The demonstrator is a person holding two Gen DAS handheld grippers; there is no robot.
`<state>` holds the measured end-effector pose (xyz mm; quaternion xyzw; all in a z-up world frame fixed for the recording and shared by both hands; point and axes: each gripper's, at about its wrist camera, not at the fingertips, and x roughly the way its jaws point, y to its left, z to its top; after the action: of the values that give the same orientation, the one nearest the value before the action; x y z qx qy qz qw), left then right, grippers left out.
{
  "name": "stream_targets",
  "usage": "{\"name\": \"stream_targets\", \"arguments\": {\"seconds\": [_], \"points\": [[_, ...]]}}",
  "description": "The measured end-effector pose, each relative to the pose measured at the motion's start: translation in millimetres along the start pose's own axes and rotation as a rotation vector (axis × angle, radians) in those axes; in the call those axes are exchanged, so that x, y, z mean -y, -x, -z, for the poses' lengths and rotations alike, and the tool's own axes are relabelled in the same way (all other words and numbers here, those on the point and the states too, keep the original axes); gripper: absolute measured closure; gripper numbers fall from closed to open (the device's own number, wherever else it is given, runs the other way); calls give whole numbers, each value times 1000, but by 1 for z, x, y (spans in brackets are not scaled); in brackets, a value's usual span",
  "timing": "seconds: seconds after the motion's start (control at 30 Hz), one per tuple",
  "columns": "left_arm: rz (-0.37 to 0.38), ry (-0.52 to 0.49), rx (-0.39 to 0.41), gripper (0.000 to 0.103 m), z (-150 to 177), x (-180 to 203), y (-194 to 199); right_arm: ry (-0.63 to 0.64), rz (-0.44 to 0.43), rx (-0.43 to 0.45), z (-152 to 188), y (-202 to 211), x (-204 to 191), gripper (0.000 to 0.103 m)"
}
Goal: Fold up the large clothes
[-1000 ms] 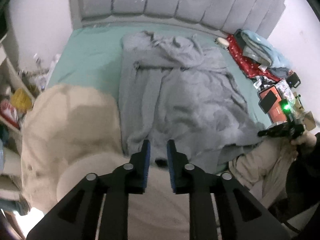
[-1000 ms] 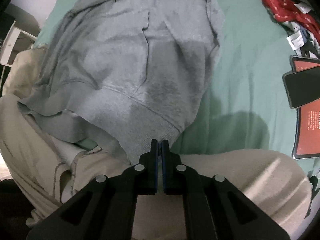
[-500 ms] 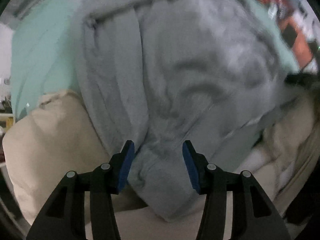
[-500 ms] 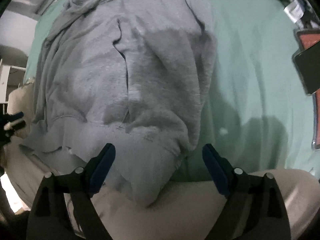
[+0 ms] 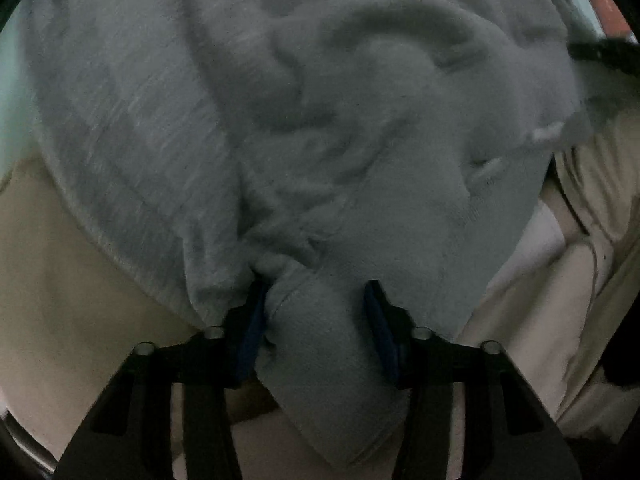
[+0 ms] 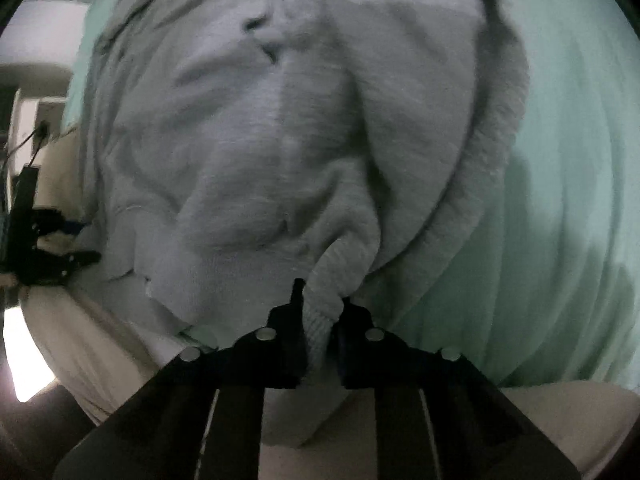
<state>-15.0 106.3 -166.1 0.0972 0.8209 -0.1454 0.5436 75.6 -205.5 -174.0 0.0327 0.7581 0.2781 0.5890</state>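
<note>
A large grey sweatshirt (image 5: 320, 120) lies rumpled on a mint-green bed sheet (image 6: 568, 160); it also fills the right wrist view (image 6: 280, 140). My left gripper (image 5: 314, 312) is open, its blue-padded fingers on either side of a bunched fold of the garment's near hem. My right gripper (image 6: 320, 312) is shut on the ribbed hem at the garment's other near corner, with cloth pinched between its fingers. The left gripper (image 6: 60, 256) shows small at the left edge of the right wrist view.
The person's beige trousers (image 5: 72, 280) lie at the near edge of the bed on both sides of the garment, also in the right wrist view (image 6: 560, 420). A shelf unit (image 6: 24, 112) stands at far left. A red item (image 5: 608, 12) shows at top right.
Both grippers dropped close onto the sweatshirt's near hem. The right gripper opened wide, then closed on the ribbed hem. The left gripper opened and now straddles a fold of cloth.
</note>
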Motion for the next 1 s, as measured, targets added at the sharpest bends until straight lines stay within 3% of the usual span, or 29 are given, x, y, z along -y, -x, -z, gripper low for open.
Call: {"name": "stream_targets", "arguments": {"seconds": [0.03, 0.1, 0.2, 0.37, 0.53, 0.67, 0.73, 0.77, 0.83, 0.87, 0.9, 1.0], "points": [[-1, -25, 11, 84, 1, 5, 1, -10, -19, 11, 2, 4, 2, 93], [-41, -59, 43, 90, 7, 13, 7, -39, -63, 32, 4, 17, 11, 94], [-63, -75, 171, 91, 18, 24, 38, -71, -112, 81, 2, 44, 29, 94], [-24, -3, 385, 91, 37, 10, 111, -97, -118, 138, -23, 89, 48, 95], [-14, 63, 528, 91, 33, -25, 155, -102, -111, 142, -79, 116, 47, 95], [51, 177, 631, 90, -6, -82, 172, -132, -75, 174, -142, 123, 48, 93], [90, 285, 715, 90, -30, -123, 176, -173, -121, 195, -166, 126, 58, 91], [112, 332, 741, 90, -34, -140, 174, -178, -137, 221, -173, 127, 59, 85], [147, 425, 795, 87, -35, -168, 170, -145, -102, 346, -174, 141, 57, 61], [182, 470, 824, 81, -30, -178, 167, -119, -73, 398, -170, 149, 54, 35], [202, 481, 850, 71, -27, -184, 168, -86, -42, 460, -164, 157, 52, 20], [175, 494, 955, 65, 3, -188, 168, 2, 67, 582, -137, 173, 50, 14]]}}
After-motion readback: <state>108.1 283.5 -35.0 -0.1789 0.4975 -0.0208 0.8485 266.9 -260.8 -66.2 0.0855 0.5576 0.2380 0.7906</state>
